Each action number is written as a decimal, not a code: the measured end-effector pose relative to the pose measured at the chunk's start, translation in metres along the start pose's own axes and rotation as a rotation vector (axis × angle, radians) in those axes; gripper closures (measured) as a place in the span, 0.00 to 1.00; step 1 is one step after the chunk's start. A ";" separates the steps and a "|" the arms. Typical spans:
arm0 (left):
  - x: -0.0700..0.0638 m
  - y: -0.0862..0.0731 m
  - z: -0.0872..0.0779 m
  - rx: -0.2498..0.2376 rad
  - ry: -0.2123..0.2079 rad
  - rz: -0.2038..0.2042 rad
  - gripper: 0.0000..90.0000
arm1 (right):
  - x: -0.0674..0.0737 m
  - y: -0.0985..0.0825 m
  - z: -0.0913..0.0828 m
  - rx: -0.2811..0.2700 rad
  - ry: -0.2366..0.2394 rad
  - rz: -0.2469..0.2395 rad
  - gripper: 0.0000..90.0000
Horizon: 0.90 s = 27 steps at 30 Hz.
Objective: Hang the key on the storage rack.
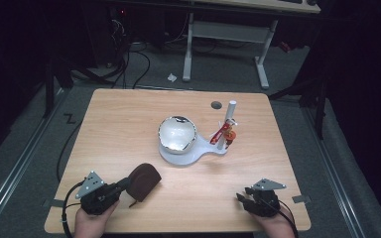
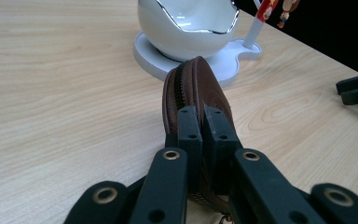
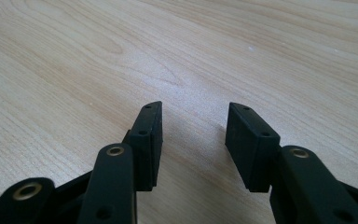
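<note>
I count two grippers, one in each of my hands, and both sit low at the near edge of the table (image 1: 129, 106). My left gripper (image 2: 200, 122) has its jaws pressed tight on the one brown zip pouch (image 2: 193, 88), gripping it by its near rim so the pouch stands on edge straight out ahead of the jaws, zipper turned up. In the high view the pouch (image 1: 144, 181) sits just beyond and to the inner side of that gripper (image 1: 124, 187), close to the table's front edge.

My right gripper (image 3: 193, 140) holds nothing: its jaws stand partly apart with bare wood between them. In the high view it (image 1: 244, 196) is well apart from the left one, near the front right corner, with open tabletop ahead of it and to its inner side.

Farther out from the pouch stands one white stand (image 1: 183, 154), a round base with a side lobe. On it sits one egg-shaped white bowl with a silvery rim (image 1: 177, 133), and on the lobe one upright white post (image 1: 226, 124) bearing one small red figure (image 1: 226, 133). From my left gripper the bowl (image 2: 186, 23) is straight ahead past the pouch, with a strip of free wood between them.

Beyond the post, one round dark hole (image 1: 216, 105) lies near the far edge. The far left part of the table is open.
</note>
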State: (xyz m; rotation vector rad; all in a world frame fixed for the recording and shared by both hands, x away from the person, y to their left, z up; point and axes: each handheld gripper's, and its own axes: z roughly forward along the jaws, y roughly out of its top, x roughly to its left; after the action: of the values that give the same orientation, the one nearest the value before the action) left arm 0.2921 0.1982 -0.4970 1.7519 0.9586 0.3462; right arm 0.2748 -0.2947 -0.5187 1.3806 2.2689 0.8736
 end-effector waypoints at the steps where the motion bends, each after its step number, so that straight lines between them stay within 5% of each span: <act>1: -0.001 0.000 -0.001 -0.009 0.010 0.010 0.96 | 0.000 0.000 0.000 -0.001 0.000 0.000 0.63; 27: -0.009 0.012 0.001 -0.037 0.024 0.038 0.96 | -0.001 0.000 -0.001 -0.003 0.002 0.008 0.63</act>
State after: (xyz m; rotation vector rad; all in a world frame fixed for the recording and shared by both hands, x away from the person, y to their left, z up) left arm 0.2918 0.1899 -0.4848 1.7371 0.9319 0.4081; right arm 0.2749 -0.2955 -0.5182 1.3885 2.2645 0.8808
